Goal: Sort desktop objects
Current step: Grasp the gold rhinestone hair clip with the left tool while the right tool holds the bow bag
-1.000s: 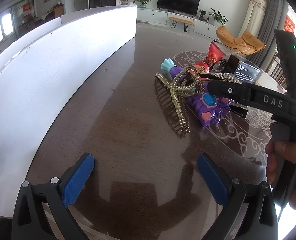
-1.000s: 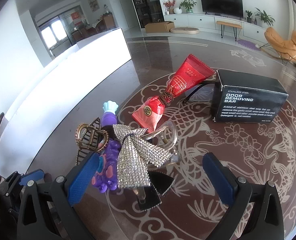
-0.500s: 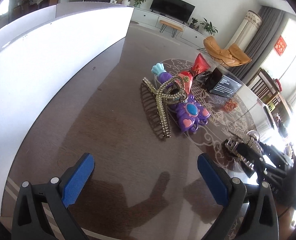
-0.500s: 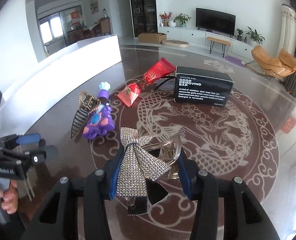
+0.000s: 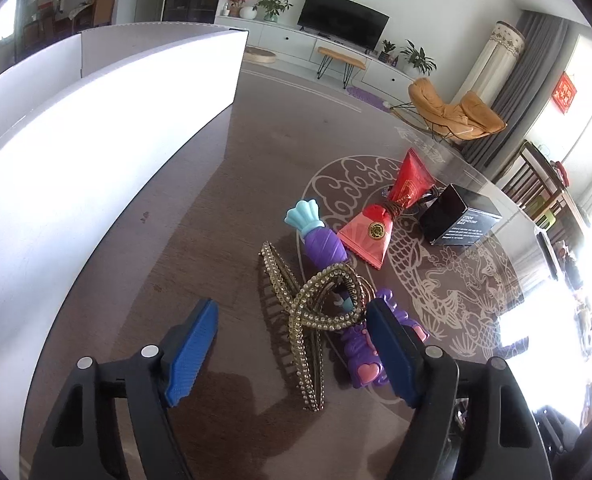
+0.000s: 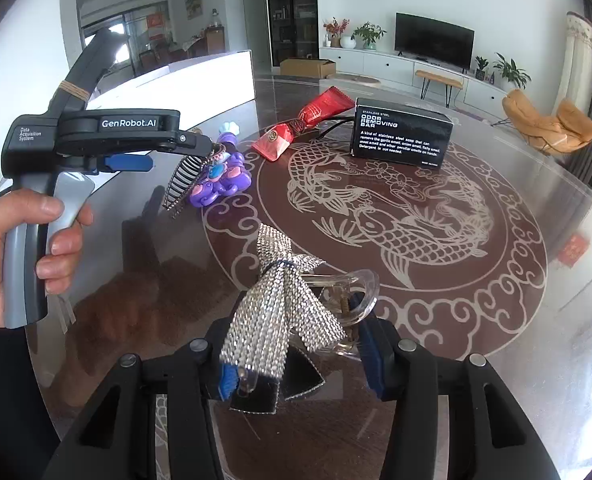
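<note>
Left wrist view: left tool [image 5: 291,344] is down over the gold rhinestone claw clip [image 5: 308,320], which leans on the purple toy [image 5: 336,264].
Left tool state: jaws have just been closing; the clip sits between the blue pads, which do not yet visibly press it, so it counts as unclenched.
Change here: a second ago the clip lay well ahead on the surface [image 5: 199,216]; now the tool straddles it.
Nearby: red pouch [image 5: 388,216] and black box [image 5: 456,216] lie beyond the toy, untouched.
Right wrist view: right tool [image 6: 296,364] is clenched on the silver bow hair clip [image 6: 279,304], its clear claw against the right-hand pad.
Change here: a second ago those jaws stood wide around the bow clip beside the toy; now it is gripped and carried well apart from the pile, over the patterned surface.
Person's hand [image 6: 19,252]: grips the left tool's handle, its tip at the gold clip.
Task meaning: one hair clip looks separated already; the second grasp seems about to begin, with a risk of snagging the toy.
</note>
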Tool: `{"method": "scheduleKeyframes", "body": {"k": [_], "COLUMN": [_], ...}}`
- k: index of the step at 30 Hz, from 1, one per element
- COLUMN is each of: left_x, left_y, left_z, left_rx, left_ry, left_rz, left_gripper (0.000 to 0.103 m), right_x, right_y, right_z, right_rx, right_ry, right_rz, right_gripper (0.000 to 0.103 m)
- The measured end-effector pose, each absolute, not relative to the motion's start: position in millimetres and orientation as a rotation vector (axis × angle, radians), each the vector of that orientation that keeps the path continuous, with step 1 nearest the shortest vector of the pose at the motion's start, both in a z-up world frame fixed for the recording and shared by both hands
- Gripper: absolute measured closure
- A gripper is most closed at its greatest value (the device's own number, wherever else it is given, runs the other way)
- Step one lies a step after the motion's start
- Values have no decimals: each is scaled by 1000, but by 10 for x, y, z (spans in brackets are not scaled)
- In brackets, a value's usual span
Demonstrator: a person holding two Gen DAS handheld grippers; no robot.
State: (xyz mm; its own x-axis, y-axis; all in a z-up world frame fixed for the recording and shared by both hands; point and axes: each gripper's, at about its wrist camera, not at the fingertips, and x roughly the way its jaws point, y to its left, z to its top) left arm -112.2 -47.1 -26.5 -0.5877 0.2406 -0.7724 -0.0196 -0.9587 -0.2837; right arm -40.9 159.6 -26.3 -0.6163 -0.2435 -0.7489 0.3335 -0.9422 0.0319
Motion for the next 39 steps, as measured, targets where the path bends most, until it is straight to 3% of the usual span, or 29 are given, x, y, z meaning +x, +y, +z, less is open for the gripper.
{"method": "scheduleKeyframes", "body": {"k": [4,10,16,19,21,23,25,27,28,29,35,39], "left_x": [-837,-760,-917,-1030,-1163,-1304,-1395,-1412,-1386,-1356,-941,-621], "left_y": [-673,-650,-242,-258,-242,-173,-107,-73,-65,-62,-418,-562], "left_z": [-236,-327,-398,-385,-384,-399,-392,-351,-309,-281,-167,-86], "left_rx": [-1340,-1371,-1403,-1429,-1461,-1482,-1474,-1421,-1380,-1373,-1315,-1289], "left_ry": [-259,-237,112,100,85,98,120,129,131,160,-86,-162], "left_rz": [2725,2562,2648,2676,2673,2646,2627,2627,2626,2644,2614,2608], "left_gripper": [30,29,28,26,22,10,7,24,57,81,81,81], "right_x": [-370,-356,-339,-331,-344,-362,-374,-378,-382,-388,-450,-518], "right_y": [1553,1446,1433,1437,1438,1435,1434,1445,1456,1466,1576,1769], "right_z": [-256,-275,-268,-260,-267,-278,-288,-292,-294,-296,-319,-324], "right_rx": [1143,1148,1131,1126,1134,1146,1156,1160,1163,1166,1199,1195], "right_ry": [193,273,288,286,285,282,278,267,258,247,148,-59], "right_rz": [-2564,-2550,-2557,-2562,-2561,-2552,-2544,-2545,-2545,-2544,-2530,-2475], "right_gripper": [53,53,53,53,53,52,52,50,49,48,39,35]}}
